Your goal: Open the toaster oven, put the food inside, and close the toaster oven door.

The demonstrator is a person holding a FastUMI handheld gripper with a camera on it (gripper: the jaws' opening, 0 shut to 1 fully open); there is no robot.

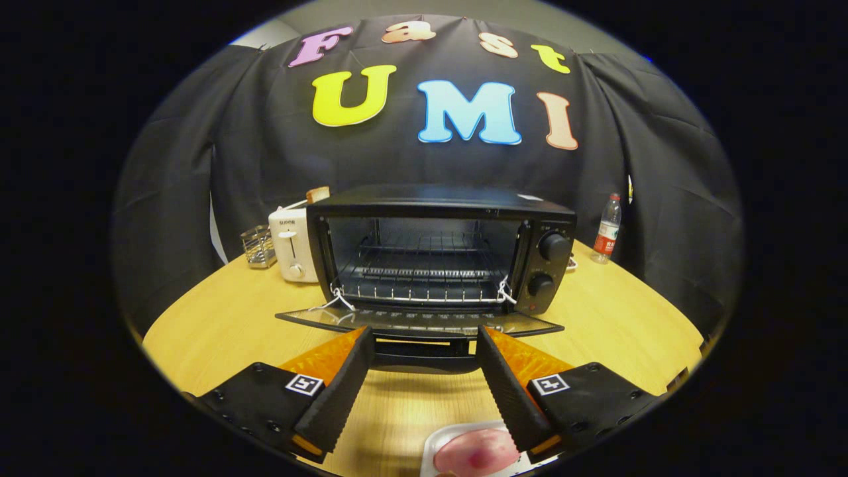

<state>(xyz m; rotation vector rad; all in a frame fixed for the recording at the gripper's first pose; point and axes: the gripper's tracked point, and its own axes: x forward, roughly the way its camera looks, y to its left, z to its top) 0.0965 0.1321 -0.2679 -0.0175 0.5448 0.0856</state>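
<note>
Toaster oven (440,248) door (419,322) already down — gripper (422,344) spread wide, holding nothing, pink food (476,451) on its plate (434,444) near the right finger — next, I'd say, drop back and grab.

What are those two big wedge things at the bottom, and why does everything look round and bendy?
Those two wedges are the fingers of a gripper, a grabbing tool that a person holds in one hand. A small camera rides on it and looks forward along the fingers; its lens bends the picture. The fingers are spread apart and hold nothing. Just ahead of them stands a black toaster oven on a wooden table. Its glass door is folded down flat, so you see the wire rack inside. Near the camera, between the fingers, lies pink food on a white tray. Beside the oven are a white toaster and a water bottle.
</note>
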